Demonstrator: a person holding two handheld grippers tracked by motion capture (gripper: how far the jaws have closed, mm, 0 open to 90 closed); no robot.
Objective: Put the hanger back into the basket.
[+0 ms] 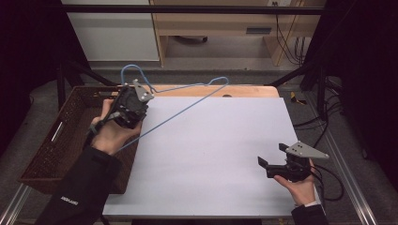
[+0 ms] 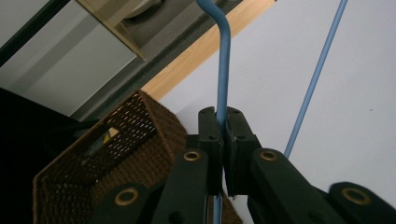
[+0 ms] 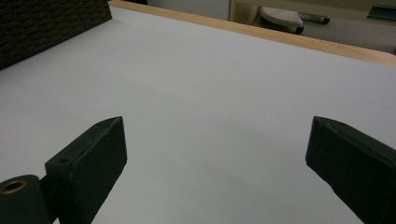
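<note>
My left gripper (image 1: 129, 107) sits at the far left of the desk (image 1: 211, 159), over the edge where the brown wicker basket (image 1: 56, 140) meets the white surface, and its jaws are pressed together on the wire of a blue hanger (image 1: 187, 105). In the left gripper view the blue wire (image 2: 223, 70) runs straight up out of the pinch, with a second strand of the same hanger slanting past on the right above the white top. The hanger is held up off the desk, its hook toward the far left above the basket's far corner and its long bar sloping back toward my left hand (image 1: 110, 136). Of the basket's inside I can make out a pale flat strip (image 1: 57, 132) near its left wall; the rest is too dark to read. My right gripper (image 1: 277, 161) rests low at the near right of the desk, jaws spread wide with bare white surface between them.
</note>
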